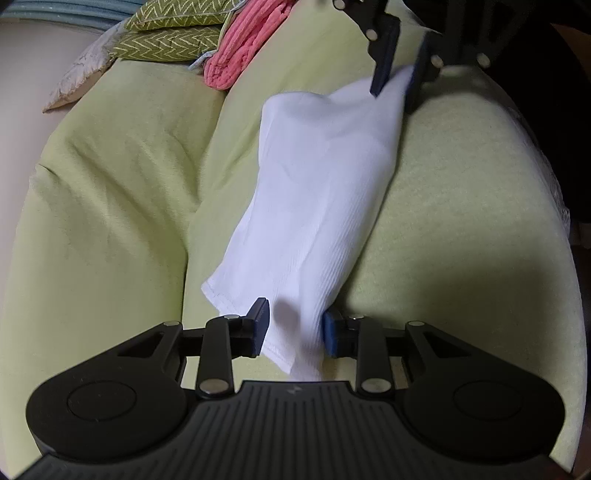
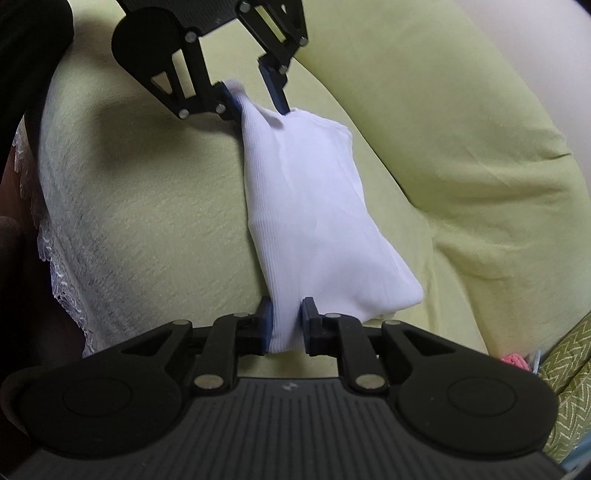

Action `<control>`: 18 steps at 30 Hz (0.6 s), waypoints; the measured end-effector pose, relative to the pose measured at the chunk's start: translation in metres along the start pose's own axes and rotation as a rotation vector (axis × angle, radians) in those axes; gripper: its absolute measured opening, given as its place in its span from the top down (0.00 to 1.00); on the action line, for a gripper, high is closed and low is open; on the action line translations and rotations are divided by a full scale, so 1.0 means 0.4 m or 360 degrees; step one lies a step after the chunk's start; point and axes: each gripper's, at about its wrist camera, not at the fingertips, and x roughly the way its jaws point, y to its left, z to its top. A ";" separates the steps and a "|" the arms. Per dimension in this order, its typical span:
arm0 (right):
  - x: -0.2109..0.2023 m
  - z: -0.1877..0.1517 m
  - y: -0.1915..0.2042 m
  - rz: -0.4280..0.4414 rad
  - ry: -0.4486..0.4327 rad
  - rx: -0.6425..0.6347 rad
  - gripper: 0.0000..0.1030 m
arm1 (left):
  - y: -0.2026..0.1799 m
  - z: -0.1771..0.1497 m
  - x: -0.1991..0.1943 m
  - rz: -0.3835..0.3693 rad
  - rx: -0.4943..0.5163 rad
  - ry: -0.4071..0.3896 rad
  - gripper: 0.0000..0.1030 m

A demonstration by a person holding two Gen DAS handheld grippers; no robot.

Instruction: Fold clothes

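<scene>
Left gripper (image 1: pixel 295 332) and right gripper (image 2: pixel 288 325) each clamp 1 end of the white garment (image 1: pixel 317 192); keep it taut and level while folding

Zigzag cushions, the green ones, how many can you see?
2, stacked at the sofa's far end: upper zigzag cushion, lower zigzag cushion, beside the pink towel. More may be hidden beyond the frame.

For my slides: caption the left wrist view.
Both grippers, left gripper and right gripper, clamp opposite ends of a white ribbed garment above a green sofa.
</scene>
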 end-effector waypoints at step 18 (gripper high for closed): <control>0.002 0.000 -0.010 0.0026 0.0014 0.0036 0.89 | 0.058 0.004 0.002 -0.0193 -0.0149 0.0060 0.94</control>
